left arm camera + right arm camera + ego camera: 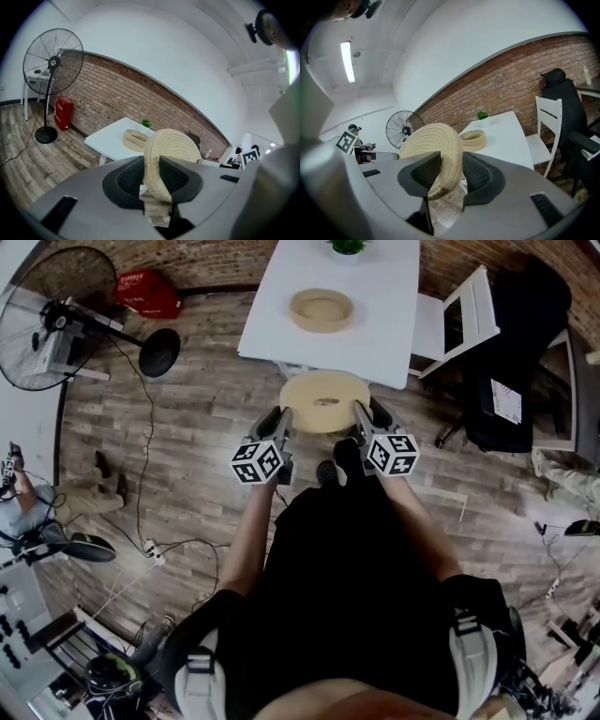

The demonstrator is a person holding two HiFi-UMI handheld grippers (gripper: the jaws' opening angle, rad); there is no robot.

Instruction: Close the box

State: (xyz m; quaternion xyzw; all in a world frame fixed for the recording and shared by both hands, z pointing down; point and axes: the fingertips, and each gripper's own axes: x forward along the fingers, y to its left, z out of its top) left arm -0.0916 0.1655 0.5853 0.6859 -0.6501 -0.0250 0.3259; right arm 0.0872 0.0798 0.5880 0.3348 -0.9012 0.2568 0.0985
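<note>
Brick-walled room, white surface (380, 329) carrying the open box (322, 309) near its middle; left gripper (279, 426) and right gripper (367, 420) jaws pinch opposite rims of the woven lid (325, 401), in the air short of the near edge; lowered unevenly, it could catch the box's rim

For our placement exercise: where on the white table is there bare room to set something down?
The table is bare along its near edge in front of the basket, and all down its right side. It is tightest at the far edge, between basket and plant.
</note>
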